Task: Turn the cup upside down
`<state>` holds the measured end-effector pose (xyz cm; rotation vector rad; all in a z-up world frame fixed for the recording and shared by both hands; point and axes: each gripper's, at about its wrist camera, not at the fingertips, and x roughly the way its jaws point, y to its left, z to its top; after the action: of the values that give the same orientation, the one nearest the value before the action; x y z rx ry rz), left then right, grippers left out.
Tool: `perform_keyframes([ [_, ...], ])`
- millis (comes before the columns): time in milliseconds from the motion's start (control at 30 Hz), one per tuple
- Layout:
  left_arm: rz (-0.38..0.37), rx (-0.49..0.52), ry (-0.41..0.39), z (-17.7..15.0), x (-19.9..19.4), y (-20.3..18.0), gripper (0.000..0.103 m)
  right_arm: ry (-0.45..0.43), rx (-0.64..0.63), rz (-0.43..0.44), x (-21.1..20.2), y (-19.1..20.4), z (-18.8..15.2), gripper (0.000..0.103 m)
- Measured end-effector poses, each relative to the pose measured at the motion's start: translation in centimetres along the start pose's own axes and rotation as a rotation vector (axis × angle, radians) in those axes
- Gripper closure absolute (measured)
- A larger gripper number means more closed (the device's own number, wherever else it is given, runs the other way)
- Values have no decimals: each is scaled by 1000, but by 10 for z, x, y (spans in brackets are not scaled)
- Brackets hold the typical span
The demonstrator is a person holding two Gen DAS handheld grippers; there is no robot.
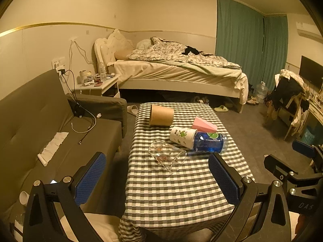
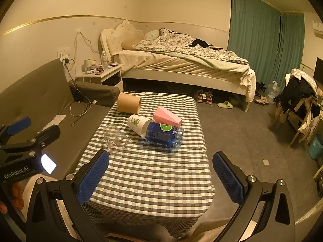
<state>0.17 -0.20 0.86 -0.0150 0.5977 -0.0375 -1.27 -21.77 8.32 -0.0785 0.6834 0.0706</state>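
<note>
Cups lie on their sides on the checked table (image 1: 177, 197): glass cup (image 1: 167, 155) nearest, white cup (image 1: 182, 136) touching blue cup (image 1: 211, 142), pink cup (image 1: 203, 125) just behind, brown cup (image 1: 160, 115) farthest. Left gripper (image 1: 157, 178) fingers spread apart, holding nothing, short of the glass cup. Right gripper (image 2: 160, 176) fingers likewise spread and empty above the table's near end.

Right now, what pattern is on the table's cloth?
The tablecloth is grey-and-white checked, clearest in the right wrist view.

Grey sofa (image 1: 50, 125) left of checked tablecloth (image 1: 177, 185); unmade bed (image 1: 177, 68) behind; green curtain (image 1: 250, 46) at right.
</note>
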Motion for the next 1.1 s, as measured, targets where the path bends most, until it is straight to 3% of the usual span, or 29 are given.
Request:
perform_keyframes([
  [600,48,-1,23,21,26,-13,0,21,-36,95,42,-13,26,0],
  [1100,2,58,80,31,56,-17,0,36,42,32,62,-32,38,0],
])
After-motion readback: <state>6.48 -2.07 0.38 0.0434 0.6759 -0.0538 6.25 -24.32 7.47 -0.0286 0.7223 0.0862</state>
